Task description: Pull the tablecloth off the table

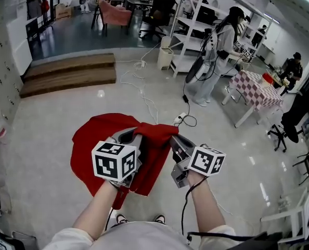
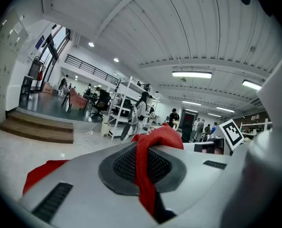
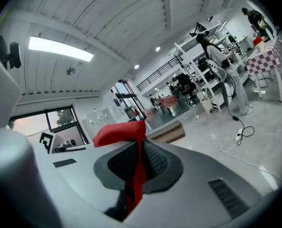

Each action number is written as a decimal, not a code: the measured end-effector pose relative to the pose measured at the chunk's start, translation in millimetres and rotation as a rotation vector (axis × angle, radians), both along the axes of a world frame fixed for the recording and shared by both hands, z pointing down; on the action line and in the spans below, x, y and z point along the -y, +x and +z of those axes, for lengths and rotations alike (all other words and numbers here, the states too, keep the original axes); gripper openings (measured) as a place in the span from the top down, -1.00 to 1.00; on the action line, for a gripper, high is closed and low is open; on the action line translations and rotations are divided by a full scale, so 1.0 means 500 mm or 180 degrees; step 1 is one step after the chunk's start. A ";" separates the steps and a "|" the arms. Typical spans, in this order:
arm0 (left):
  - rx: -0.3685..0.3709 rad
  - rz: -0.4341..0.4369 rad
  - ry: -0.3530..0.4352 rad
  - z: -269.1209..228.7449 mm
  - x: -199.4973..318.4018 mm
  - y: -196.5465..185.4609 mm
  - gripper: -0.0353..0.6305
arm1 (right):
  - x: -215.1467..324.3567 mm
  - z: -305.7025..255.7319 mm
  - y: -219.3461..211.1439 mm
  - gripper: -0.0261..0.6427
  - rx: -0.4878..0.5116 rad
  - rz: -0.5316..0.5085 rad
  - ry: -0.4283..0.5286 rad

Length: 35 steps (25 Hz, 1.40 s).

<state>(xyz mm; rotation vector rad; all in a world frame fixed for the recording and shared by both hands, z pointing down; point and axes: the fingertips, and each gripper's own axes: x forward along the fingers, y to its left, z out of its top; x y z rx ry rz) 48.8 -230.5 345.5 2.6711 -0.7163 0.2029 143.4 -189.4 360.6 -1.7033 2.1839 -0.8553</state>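
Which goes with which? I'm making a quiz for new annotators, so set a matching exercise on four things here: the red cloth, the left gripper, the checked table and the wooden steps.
Things:
1. red cloth
2. left gripper
3. checked table
4. wooden steps

Places or states:
A. far right of the head view
B. pinched at two spots, draping down below them
C. upper left of the head view, on the floor
D. shut on red fabric

Pairs: 1-B, 2-D, 3-A, 4-C.

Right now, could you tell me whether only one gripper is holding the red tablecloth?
No, the left gripper and the right gripper are both shut on the red tablecloth.
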 end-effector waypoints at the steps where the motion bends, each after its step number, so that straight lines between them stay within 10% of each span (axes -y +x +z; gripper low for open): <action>1: 0.0005 0.0019 0.0011 -0.003 -0.005 0.013 0.84 | -0.004 -0.001 0.012 0.82 -0.0016 0.0011 -0.0012; 35: 0.0103 0.0818 -0.0010 0.012 -0.253 0.417 0.84 | -0.287 -0.015 0.396 0.82 0.0043 0.0771 0.0004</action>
